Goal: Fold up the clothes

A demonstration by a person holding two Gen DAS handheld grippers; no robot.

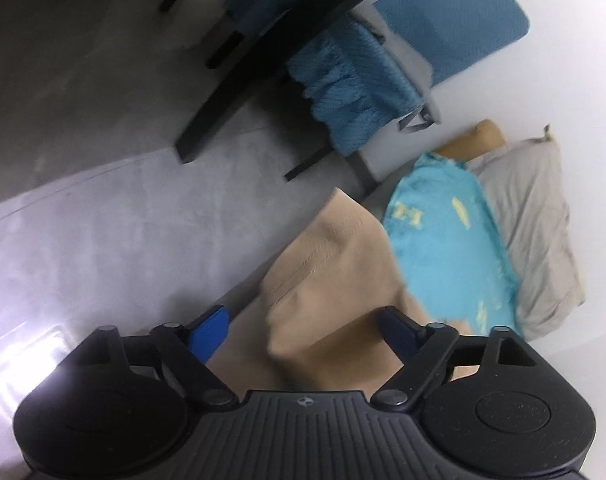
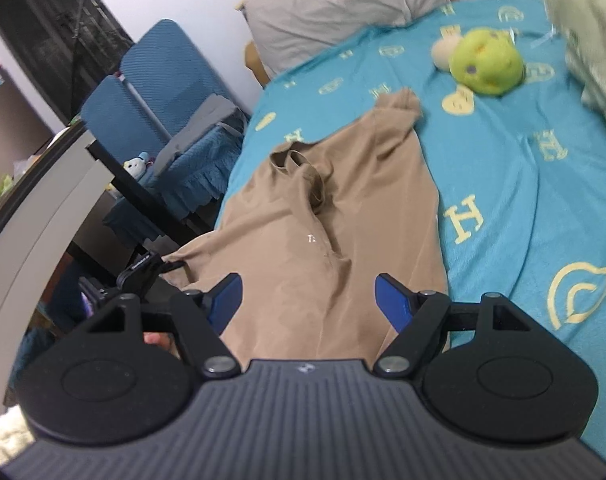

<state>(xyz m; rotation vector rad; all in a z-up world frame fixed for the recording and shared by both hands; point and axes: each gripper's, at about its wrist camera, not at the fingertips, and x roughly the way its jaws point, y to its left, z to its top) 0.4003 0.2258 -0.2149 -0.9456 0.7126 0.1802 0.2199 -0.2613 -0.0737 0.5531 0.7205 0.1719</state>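
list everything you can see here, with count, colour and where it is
shirt: 1, tan, spread on the bed, one side hanging off its edge
bed sheet: 1, turquoise with pale yellow letters, covering the bed
pillow: 1, grey, head of the bed
plush toy: 1, green, on the sheet past the shirt
blanket: 1, pale cream, far side of the bed
chair: 1, blue, beside the bed
floor: grey
left tongs: open, over the shirt
right tongs: open, over the shirt
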